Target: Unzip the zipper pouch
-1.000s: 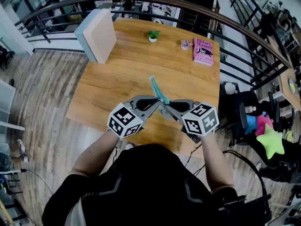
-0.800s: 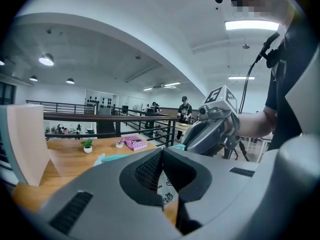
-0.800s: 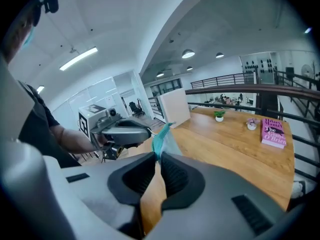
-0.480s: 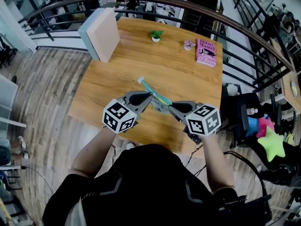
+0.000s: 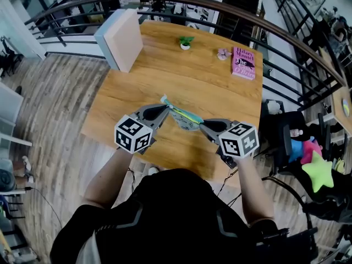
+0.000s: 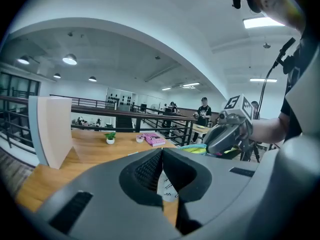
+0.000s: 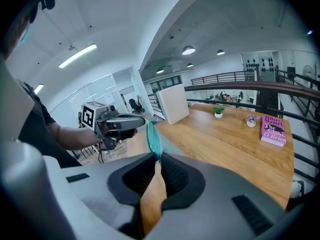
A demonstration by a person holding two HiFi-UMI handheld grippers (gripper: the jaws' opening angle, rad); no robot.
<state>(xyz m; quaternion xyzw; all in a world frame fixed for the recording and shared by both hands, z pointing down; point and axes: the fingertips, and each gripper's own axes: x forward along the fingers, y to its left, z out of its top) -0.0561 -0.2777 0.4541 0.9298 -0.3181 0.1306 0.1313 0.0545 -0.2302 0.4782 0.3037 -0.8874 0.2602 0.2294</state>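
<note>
The zipper pouch (image 5: 184, 117), pale with a teal zipper edge, hangs stretched between my two grippers above the wooden table (image 5: 132, 100). My left gripper (image 5: 164, 109) is shut on its left end; the pale printed fabric (image 6: 168, 186) shows below the closed jaws. Whether the zipper pull is in that grip I cannot tell. My right gripper (image 5: 200, 126) is shut on the right end, and the teal edge (image 7: 152, 135) rises from its jaws. Each gripper shows in the other's view: the right gripper (image 6: 226, 134) and the left gripper (image 7: 118, 124).
At the table's far side lie a pink book (image 5: 243, 63), a small potted plant (image 5: 186, 42) and a small pink thing (image 5: 222, 54). A tall pale board (image 5: 122, 37) leans at the far left corner. A railing (image 5: 286, 32) curves behind; a chair with bright toys (image 5: 308, 158) stands right.
My left gripper has moved left and away from the right one, and the pouch has swung from pointing away to lying stretched across between them. The right gripper stayed nearly still.
</note>
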